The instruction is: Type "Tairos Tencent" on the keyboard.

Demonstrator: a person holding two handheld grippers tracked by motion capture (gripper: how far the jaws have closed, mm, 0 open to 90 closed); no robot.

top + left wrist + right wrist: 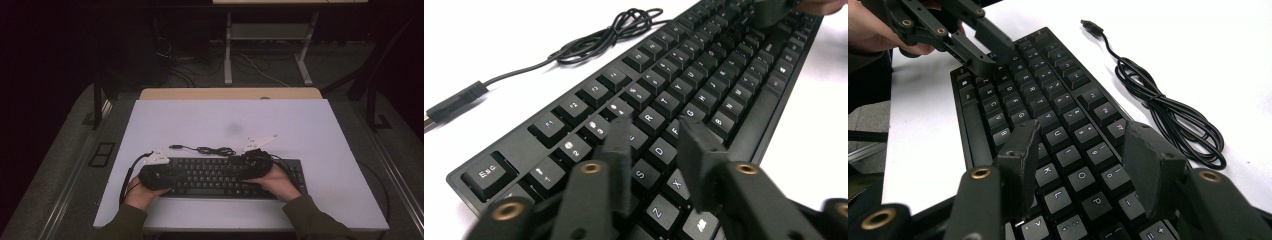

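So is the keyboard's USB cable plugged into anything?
No: the USB plug of the keyboard lies loose on the white table.

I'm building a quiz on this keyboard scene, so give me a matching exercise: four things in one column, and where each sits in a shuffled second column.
Things:
1. left gripper
2. right gripper
3. USB plug
4. coiled cable

Places:
A. bundled on the white table beside the keyboard
B. over the S, D and F keys
C. lying at the loose end of the cable, apart from the keyboard
D. over the K, O and P keys

Pairs: 1-B, 2-D, 3-C, 4-A
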